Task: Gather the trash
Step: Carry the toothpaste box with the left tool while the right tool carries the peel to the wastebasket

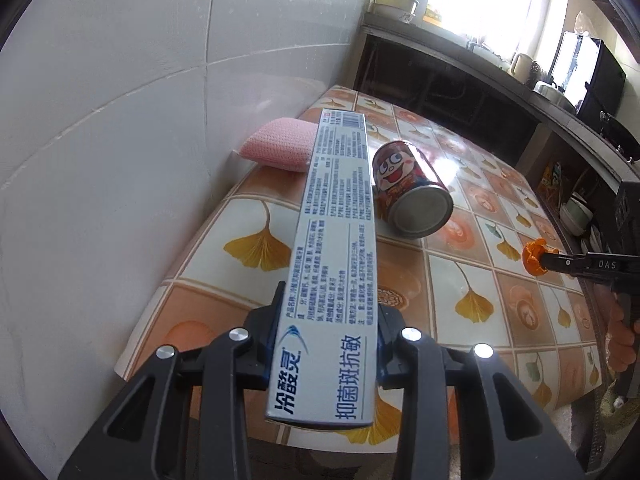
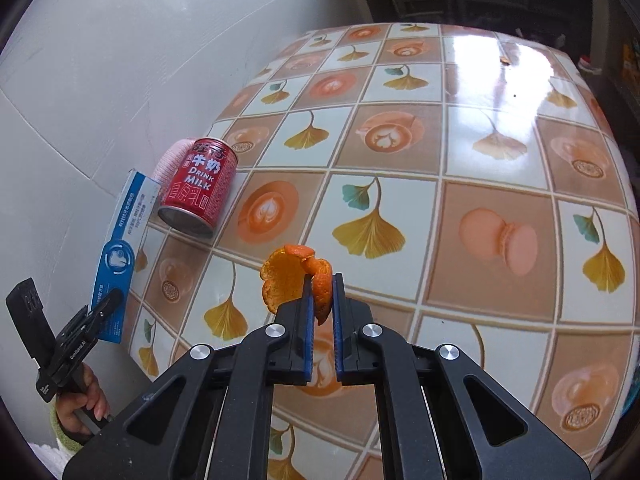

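My left gripper (image 1: 328,308) is pinching a long toothpaste box (image 1: 340,240) near its lower end, fingers pressed on both long sides. The box points forward and up, lifted clear of the table (image 1: 460,264). From the right wrist view I see the same box (image 2: 124,248) held off the table's left edge, close to the white wall (image 1: 120,120).

My right gripper (image 2: 322,292) is clamped on a curled orange peel (image 2: 296,276); the blue finger pads (image 2: 309,320) are nearly together with the peel between them, most of it sticking out past the tips. The peel hangs above the table, not touching it. In the left wrist view I see the peel (image 1: 534,256) at the gripper's tip over the table's right side.

A red milk can (image 1: 408,188) lies on its side on the table, open end toward my left camera, just right of the box. Behind the box, a pink sponge (image 1: 280,144) sits against the wall at the table's edge.

Table has a glossy cloth with leaf and coffee-cup squares. A dark counter (image 1: 500,76) stands behind, well apart.
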Tool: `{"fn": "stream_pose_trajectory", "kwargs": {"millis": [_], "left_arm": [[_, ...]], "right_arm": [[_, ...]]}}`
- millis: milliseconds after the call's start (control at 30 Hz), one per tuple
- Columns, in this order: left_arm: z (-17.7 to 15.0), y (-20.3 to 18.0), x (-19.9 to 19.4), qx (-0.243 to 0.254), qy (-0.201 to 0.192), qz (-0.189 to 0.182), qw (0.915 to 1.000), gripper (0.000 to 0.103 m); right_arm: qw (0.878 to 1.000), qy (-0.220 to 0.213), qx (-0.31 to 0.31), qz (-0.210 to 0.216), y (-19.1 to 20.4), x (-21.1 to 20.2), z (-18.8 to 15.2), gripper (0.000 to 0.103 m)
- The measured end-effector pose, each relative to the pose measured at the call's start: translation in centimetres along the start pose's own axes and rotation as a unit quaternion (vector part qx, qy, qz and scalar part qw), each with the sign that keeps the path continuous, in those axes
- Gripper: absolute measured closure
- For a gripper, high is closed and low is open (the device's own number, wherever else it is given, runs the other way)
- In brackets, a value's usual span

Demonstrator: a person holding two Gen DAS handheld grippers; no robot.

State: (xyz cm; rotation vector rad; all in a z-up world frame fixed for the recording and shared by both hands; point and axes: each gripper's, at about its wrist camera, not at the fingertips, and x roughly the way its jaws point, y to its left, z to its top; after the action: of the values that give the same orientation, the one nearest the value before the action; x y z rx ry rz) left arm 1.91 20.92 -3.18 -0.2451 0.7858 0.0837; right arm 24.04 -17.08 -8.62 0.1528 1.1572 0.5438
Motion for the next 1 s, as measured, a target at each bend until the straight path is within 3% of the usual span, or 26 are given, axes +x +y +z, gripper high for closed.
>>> {"fn": "stream_pose_trajectory", "kwargs": {"millis": [200, 567, 833, 1000], "left_arm": [[1.2, -0.4, -2.8, 0.004, -0.040, -0.008, 0.9992, 0.069], [2.5, -7.0, -5.7, 0.061, -0.076, -0.060, 0.9934, 0.069], [2.8, -14.1, -5.5, 0.118, -0.076, -0.121, 0.9826, 0.069], [2.3, -19.2, -4.8, 0.157, -0.065, -0.166, 0.9713, 0.069]], "right_arm": [[0.998, -0.042, 0.052, 0.020, -2.2, -3.5, -2.1, 0.097], [0.987, -0.108, 0.113, 0.038, -6.1, -9.7, -5.7, 0.097], [0.976, -0.154, 0.152, 0.024, -9.6, -14.6, -9.0, 0.097], [0.967, -0.175, 0.185, 0.004, -12.4, -17.3, -12.0, 0.097]]}}
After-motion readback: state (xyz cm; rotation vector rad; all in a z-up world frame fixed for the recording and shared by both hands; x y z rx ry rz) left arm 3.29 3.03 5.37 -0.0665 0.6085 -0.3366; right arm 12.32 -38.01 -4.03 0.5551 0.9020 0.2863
